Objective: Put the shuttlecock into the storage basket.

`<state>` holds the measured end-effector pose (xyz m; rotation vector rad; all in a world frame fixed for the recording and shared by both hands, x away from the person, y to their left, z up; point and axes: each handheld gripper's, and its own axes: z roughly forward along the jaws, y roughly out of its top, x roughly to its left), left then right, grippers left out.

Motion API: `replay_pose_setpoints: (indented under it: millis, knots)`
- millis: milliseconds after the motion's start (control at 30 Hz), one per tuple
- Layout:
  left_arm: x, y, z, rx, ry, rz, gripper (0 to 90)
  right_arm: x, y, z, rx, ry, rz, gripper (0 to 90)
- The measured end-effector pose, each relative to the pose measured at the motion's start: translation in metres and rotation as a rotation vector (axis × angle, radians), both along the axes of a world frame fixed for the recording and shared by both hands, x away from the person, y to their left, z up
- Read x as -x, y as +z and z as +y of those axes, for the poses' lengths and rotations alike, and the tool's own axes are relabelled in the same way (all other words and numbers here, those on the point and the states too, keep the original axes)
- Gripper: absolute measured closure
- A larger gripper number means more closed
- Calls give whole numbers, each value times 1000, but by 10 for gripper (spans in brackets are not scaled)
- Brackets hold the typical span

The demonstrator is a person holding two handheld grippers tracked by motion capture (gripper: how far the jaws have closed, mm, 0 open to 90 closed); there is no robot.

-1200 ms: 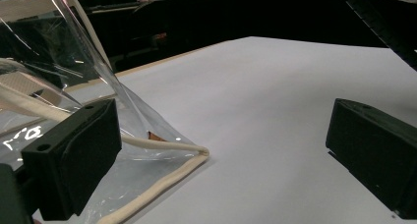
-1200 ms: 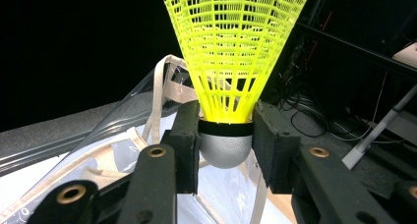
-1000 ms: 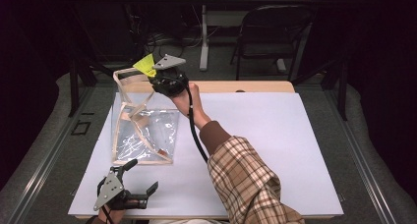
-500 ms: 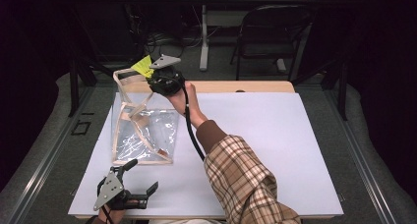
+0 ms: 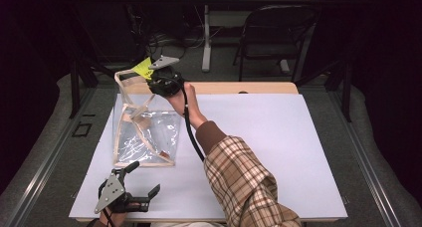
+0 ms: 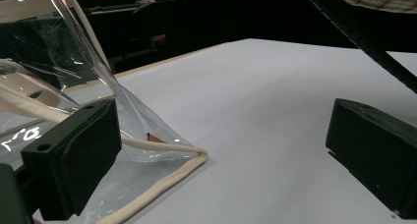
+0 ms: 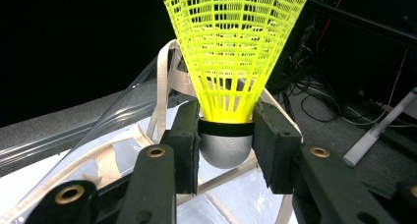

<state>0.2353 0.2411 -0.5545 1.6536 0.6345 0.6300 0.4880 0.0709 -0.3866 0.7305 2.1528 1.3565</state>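
In the right gripper view the right gripper is clenched on a yellow plastic shuttlecock: the two black jaws press on either side of its grey rounded cork, and the yellow mesh skirt fans upward until the top edge of the frame cuts it off. Behind and below the jaws lies the clear plastic bag with its cream fabric trim; how far below the shuttlecock the bag's opening sits cannot be told from this view.

In the high view the same right gripper sits at upper left of centre, over the far top edge of the clear plastic bag, which stands on the white table. There only a small yellow patch of the shuttlecock shows beside the grey plate; the jaws themselves are hidden under the gripper body and the hand. The plaid sleeve runs down to the bottom edge and is cut off there.

The left gripper rests at lower left of the high view, near the bag's near edge, its hand mostly out of frame. In the left gripper view its jaws stand wide apart and released, with bare table between them; the left jaw covers part of the bag's near corner. A small brown item inside that corner is too small to identify.
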Motion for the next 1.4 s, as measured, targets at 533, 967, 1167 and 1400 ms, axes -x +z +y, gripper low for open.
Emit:
replay_pose_setpoints:
  millis: [533, 967, 1167, 1400]
  knots:
    - [0, 0, 0, 1, -1, 0, 2, -5, -1, -15, 2, -13, 72, 387]
    - [-1, 0, -1, -1, 7, 7, 2, 5, -8, -47, 1, 20, 118, 155]
    - [-1, 0, -2, -1, 10, 7, 2, 11, -11, -64, -6, 32, 125, 121]
    - [-2, -1, -2, -5, 14, 8, 2, 17, -14, -84, -12, 34, 131, 88]
